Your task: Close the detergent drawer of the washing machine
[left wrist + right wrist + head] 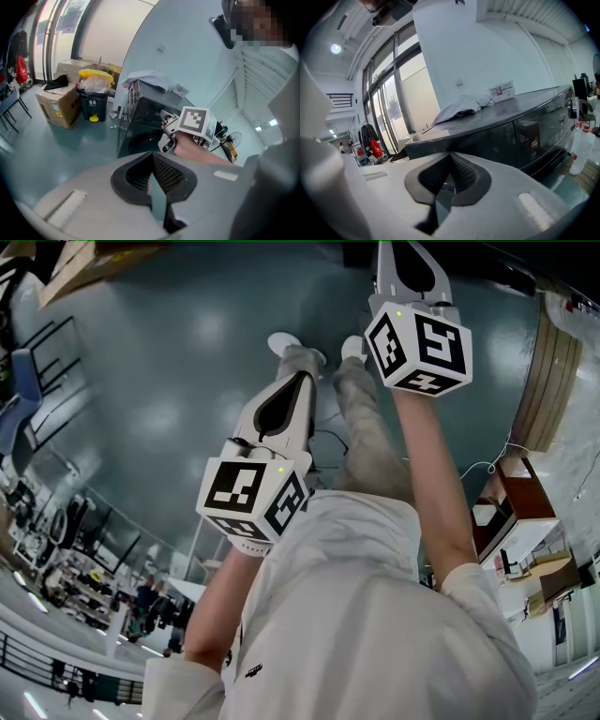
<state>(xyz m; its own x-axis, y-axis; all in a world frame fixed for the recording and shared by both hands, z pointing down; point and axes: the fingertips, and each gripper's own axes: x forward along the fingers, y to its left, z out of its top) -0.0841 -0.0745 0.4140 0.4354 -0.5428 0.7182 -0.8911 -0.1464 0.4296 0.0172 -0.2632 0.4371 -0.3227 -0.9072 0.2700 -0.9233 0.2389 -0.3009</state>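
Observation:
A dark grey washing machine (520, 126) fills the right of the right gripper view, with a white cloth (461, 106) and a small card (502, 90) on its lid. Its detergent drawer cannot be made out. The same machine (143, 123) shows smaller in the left gripper view, and the right gripper's marker cube (194, 121) is held just in front of it. My left gripper (152, 157) is shut with nothing in it. My right gripper (451, 157) is shut and empty too, a short way from the machine's front. In the head view both grippers are raised over the green floor, the left gripper (300, 381) lower than the right one's cube (419, 345).
A cardboard box (58, 108) and a black bin with a yellow bag (93, 99) stand left of the machine. A clear plastic bottle (581, 150) sits at the machine's right. A floor fan (232, 140) stands behind it. Wooden furniture (516, 498) is at the right of the head view.

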